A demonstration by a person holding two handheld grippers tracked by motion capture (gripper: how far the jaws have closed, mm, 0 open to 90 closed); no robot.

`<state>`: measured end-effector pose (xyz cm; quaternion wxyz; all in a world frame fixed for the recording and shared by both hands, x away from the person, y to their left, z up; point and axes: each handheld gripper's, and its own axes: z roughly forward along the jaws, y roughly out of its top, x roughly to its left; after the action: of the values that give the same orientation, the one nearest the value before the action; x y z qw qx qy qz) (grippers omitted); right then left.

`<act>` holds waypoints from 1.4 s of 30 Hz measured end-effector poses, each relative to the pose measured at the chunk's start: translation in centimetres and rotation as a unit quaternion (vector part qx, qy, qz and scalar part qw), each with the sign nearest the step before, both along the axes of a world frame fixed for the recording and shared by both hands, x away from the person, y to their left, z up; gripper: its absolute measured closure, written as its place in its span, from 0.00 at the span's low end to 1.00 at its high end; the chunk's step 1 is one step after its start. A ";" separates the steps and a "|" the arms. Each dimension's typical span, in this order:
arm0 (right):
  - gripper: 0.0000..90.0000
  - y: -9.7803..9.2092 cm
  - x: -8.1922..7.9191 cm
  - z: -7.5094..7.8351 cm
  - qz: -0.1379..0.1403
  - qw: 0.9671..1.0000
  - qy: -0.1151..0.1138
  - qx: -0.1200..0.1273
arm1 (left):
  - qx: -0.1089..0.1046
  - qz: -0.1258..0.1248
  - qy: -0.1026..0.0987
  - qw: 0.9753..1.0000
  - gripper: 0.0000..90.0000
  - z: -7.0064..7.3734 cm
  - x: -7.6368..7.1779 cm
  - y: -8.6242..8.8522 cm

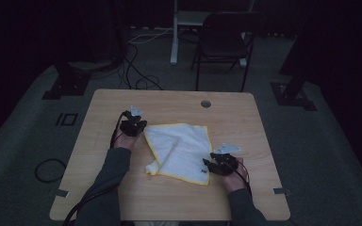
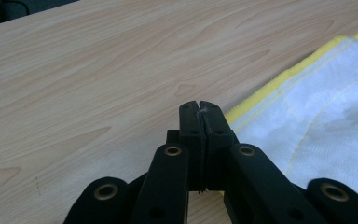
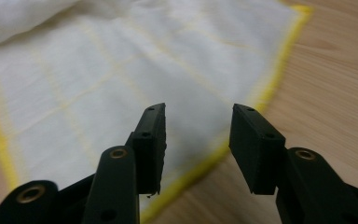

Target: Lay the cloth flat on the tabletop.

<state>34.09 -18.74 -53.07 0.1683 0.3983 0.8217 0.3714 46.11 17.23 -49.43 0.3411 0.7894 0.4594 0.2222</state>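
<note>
High view: nearest the camera, two grey sleeves [image 1: 104,188] come up over the near edge of the wooden table [image 1: 122,197]. The left gripper [image 1: 133,126] sits just beside the far-left corner of a white cloth [image 1: 181,148] with a yellow hem. The right gripper [image 1: 217,165] is at the cloth's near-right corner, by a small blue tag [image 1: 202,172]. The cloth lies about mid-table, partly folded, with a bunched lump at its near-left end. Bare wood runs all round it: a broad strip to the left, a narrower one to the right, a band along the far edge with a round cable hole [image 1: 206,103]. Beyond the table stand a dark chair [image 1: 224,40] and loose cables [image 1: 136,75] on the grey floor.

Left gripper view: the black jaws of the left gripper [image 2: 200,109] are pressed together, tips meeting; I cannot tell whether any fabric is pinched between them. The cloth's yellow hem [image 2: 279,79] passes just right of the tips, and open tabletop [image 2: 98,70] spreads left and ahead.

Right gripper view: the right gripper [image 3: 198,126] has its jaws spread wide, nothing between them. They straddle the yellow hem [image 3: 270,84] over the cloth [image 3: 121,65], which fills the ground ahead and left. Bare wood [image 3: 340,79] lies to the right.
</note>
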 end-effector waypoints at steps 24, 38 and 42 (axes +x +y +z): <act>0.64 -0.7 0.6 -0.7 -0.011 0.999 0.018 -0.038 | 0.010 0.027 0.015 0.999 0.98 -1.4 0.6 1.7; 0.64 -0.7 0.1 -0.7 -0.015 0.999 0.022 -0.037 | -0.017 -0.021 0.002 1.000 0.83 -1.3 -3.6 -0.1; 0.64 -0.8 -0.4 -0.7 -0.015 0.999 0.021 -0.037 | -0.038 -0.050 0.006 0.998 0.82 -1.7 -6.9 -1.3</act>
<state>33.69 -19.49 -53.73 0.1711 0.4121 0.8322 0.3292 39.19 15.95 -51.13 0.3786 0.7993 0.4296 0.1822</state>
